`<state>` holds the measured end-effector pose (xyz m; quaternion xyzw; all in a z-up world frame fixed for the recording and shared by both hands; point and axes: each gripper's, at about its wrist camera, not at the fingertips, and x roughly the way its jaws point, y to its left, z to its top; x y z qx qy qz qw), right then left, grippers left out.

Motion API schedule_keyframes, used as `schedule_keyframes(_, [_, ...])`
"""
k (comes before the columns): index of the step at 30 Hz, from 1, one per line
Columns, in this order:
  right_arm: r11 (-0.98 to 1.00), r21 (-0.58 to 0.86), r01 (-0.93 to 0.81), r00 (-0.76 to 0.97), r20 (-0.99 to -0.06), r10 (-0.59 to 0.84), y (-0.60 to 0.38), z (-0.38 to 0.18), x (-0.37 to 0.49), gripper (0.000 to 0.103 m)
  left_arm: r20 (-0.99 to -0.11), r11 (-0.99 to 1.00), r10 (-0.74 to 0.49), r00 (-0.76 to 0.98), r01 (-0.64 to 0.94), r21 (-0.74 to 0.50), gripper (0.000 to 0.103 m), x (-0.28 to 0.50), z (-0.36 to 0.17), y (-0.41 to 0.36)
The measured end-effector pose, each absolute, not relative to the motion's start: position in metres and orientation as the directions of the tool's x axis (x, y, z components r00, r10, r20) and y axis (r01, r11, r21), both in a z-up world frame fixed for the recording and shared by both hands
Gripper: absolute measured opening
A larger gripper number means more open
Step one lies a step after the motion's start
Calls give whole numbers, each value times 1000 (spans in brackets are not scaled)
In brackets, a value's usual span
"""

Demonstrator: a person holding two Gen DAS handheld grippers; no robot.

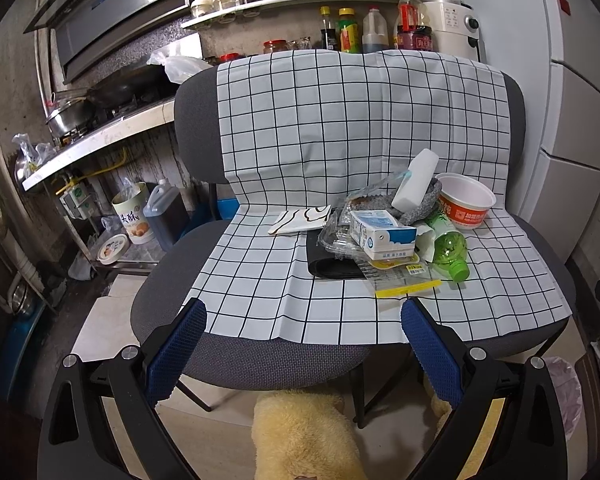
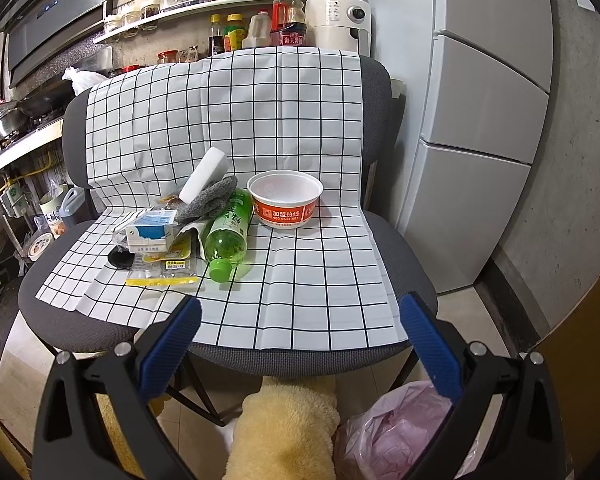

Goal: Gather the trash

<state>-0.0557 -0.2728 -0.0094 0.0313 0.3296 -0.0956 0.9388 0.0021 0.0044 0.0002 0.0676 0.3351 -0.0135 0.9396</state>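
Note:
A pile of trash lies on the checked cloth [image 1: 284, 280] [image 2: 300, 272] spread over a grey chair. It holds a blue-and-white milk carton [image 1: 382, 236] [image 2: 150, 232], a green plastic bottle [image 1: 450, 250] [image 2: 228, 236], an orange-and-white paper bowl [image 1: 466, 200] [image 2: 286, 200], a white foam block [image 1: 414, 180] [image 2: 204, 176], a grey scrubber [image 2: 208, 198], clear wrappers and a yellow-edged packet [image 1: 406, 280] [image 2: 162, 274]. My left gripper [image 1: 303, 312] hangs open in front of the seat edge, nothing between its fingers. My right gripper [image 2: 300, 310] is open too, short of the pile.
A pink bag-lined bin [image 2: 396, 432] [image 1: 566, 392] sits on the floor at the lower right, beside a yellow plush thing [image 2: 284, 428]. A fridge [image 2: 480, 100] stands right of the chair. The stove counter [image 1: 100, 136] and a shelf of bottles are behind and to the left.

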Motion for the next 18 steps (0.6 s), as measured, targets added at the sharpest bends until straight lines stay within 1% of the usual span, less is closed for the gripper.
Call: schedule_keyframes(18, [980, 4, 198, 752, -643, -149, -272, -16, -50, 97, -647, 992, 32, 762, 56, 115, 97, 6, -7, 10])
